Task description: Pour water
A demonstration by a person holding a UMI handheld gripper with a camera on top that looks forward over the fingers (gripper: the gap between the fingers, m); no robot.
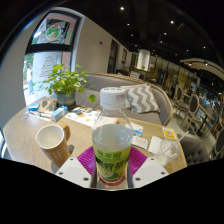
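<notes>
A café-like room with dark ceiling, spot lights and a framed poster point(54, 30) on the left wall surrounds a light wooden table point(22, 135). At the left, toward the table's far side, a leafy potted plant point(66, 82) stands among some small items too blurred to name. Nearer, just left of the fingers, a beige paper cup point(53, 143) rests on the table, tilted in the view with its open mouth upward. In the middle, a clear plastic water bottle point(112, 135) with a white cap and a green label stands upright between the two fingers. The gripper point(112, 166) closes on it: the magenta pads point(137, 160) press against the bottle's lower body on both sides, at the level of the label. To the right of the bottle lie flat cards or papers point(152, 143), and beyond them a small clear glass point(168, 151). Behind the table sits a grey sofa with a zigzag cushion point(142, 98), and chairs recede at the far right.
</notes>
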